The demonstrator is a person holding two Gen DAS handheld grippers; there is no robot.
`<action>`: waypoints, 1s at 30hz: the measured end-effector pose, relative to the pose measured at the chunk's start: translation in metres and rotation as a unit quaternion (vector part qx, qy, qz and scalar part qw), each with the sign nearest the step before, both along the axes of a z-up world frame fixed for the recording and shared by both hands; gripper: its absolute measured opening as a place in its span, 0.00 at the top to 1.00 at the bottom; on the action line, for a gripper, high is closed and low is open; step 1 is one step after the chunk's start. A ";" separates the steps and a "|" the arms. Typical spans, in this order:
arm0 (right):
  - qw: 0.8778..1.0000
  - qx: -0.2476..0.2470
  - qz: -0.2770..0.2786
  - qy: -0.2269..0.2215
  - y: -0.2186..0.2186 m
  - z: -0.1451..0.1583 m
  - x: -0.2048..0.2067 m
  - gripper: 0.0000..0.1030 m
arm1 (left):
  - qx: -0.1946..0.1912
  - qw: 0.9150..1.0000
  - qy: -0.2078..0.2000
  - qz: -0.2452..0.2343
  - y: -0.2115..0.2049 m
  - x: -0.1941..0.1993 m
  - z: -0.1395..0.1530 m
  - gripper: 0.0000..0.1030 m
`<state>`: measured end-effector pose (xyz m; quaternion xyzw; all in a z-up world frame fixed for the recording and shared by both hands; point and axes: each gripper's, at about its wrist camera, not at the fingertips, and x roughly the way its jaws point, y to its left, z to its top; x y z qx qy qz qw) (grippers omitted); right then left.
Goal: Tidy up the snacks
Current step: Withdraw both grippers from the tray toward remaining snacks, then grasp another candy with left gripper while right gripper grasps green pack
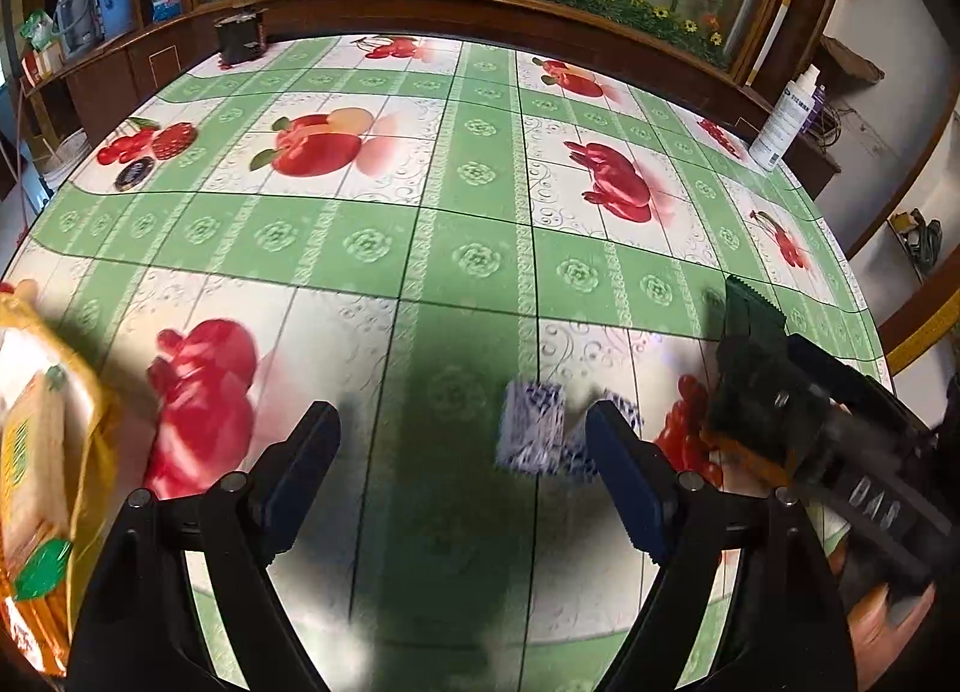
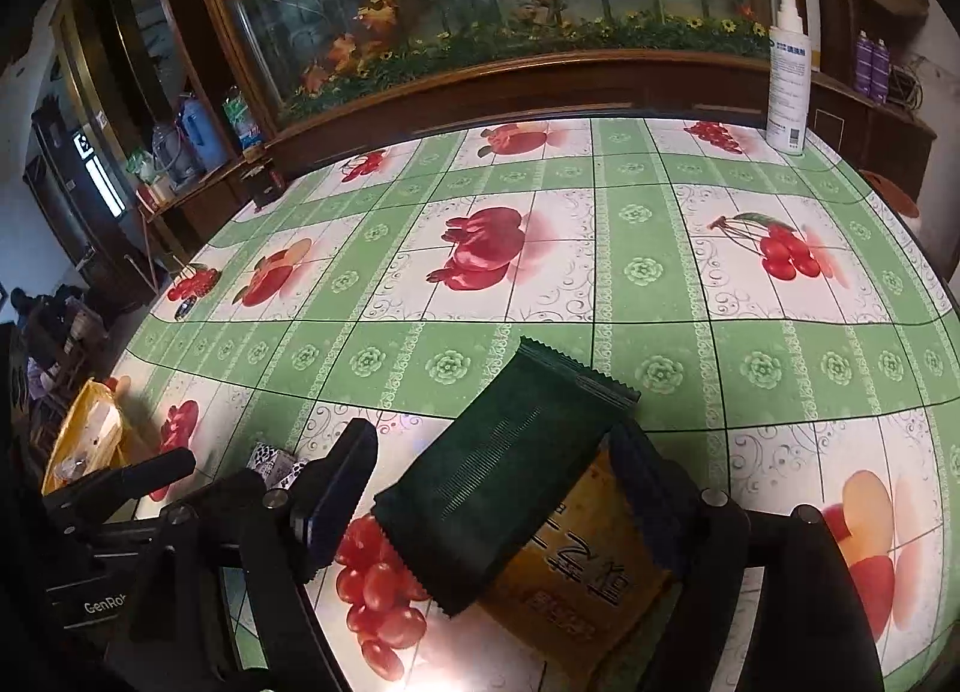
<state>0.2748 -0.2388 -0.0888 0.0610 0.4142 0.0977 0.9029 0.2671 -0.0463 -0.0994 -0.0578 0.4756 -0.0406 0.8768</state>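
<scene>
My left gripper [image 1: 462, 428] is open and empty above the table. A small blue-and-white patterned snack packet [image 1: 531, 431] lies just ahead of its right finger. A yellow snack bag [image 1: 42, 452] lies at the left edge. My right gripper [image 2: 498, 452] is open around a dark green snack packet [image 2: 510, 470] that rests on an orange packet [image 2: 576, 566]. In the left wrist view the right gripper [image 1: 798, 392] and the green packet [image 1: 750, 332] show at the right. The patterned packet [image 2: 270, 461] and yellow bag [image 2: 90, 434] show left in the right wrist view.
The round table [image 1: 480, 248] has a green and white fruit-print cloth. A white spray bottle [image 2: 789, 80] stands at its far right edge, a dark box [image 1: 240, 35] at the far left. A wooden cabinet with a plant display runs behind.
</scene>
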 end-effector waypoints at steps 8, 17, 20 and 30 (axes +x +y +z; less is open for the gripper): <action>0.995 -0.097 0.020 -0.018 0.011 -0.007 -0.010 0.41 | 0.067 0.997 -0.017 -0.025 -0.016 0.002 -0.008 0.34; 0.995 -0.090 0.015 -0.028 -0.006 -0.001 -0.031 0.89 | 0.029 0.999 -0.029 -0.029 0.014 -0.040 -0.003 0.84; 0.997 -0.067 0.018 -0.025 -0.013 0.000 -0.033 0.90 | -0.008 1.000 -0.023 -0.015 0.029 -0.056 -0.003 0.84; 0.996 0.061 0.045 -0.054 -0.022 0.026 -0.060 0.90 | -0.082 0.996 -0.030 -0.005 0.058 -0.106 0.007 0.84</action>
